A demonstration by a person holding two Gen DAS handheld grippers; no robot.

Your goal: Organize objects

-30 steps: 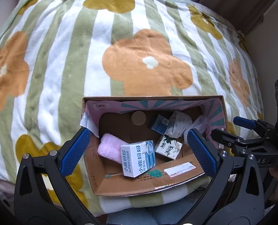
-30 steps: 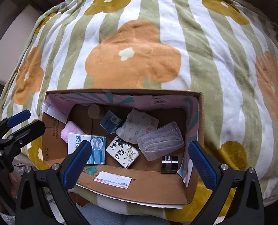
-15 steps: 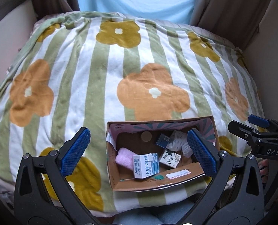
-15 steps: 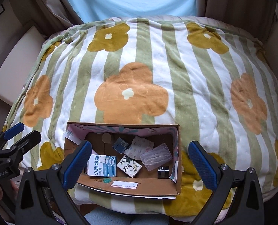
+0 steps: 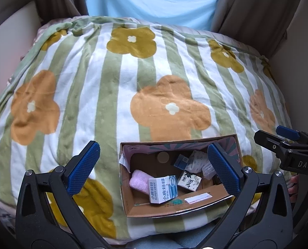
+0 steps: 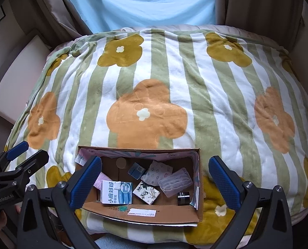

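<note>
Right wrist view: I had pulled both grippers back from the cardboard box on the bed. The left gripper and right gripper hung with jaws spread, empty; sorting seemed finished.

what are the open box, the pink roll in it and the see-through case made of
Box: corrugated cardboard, matte brown, with raw flap edges and a stuck-on label. Pink roll: soft fabric, probably terry or fleece, judging by its fuzzy, ribbed surface. See-through case: clear, hard-looking plastic, glossy, with its contents faintly visible; what they are is unclear.
</note>
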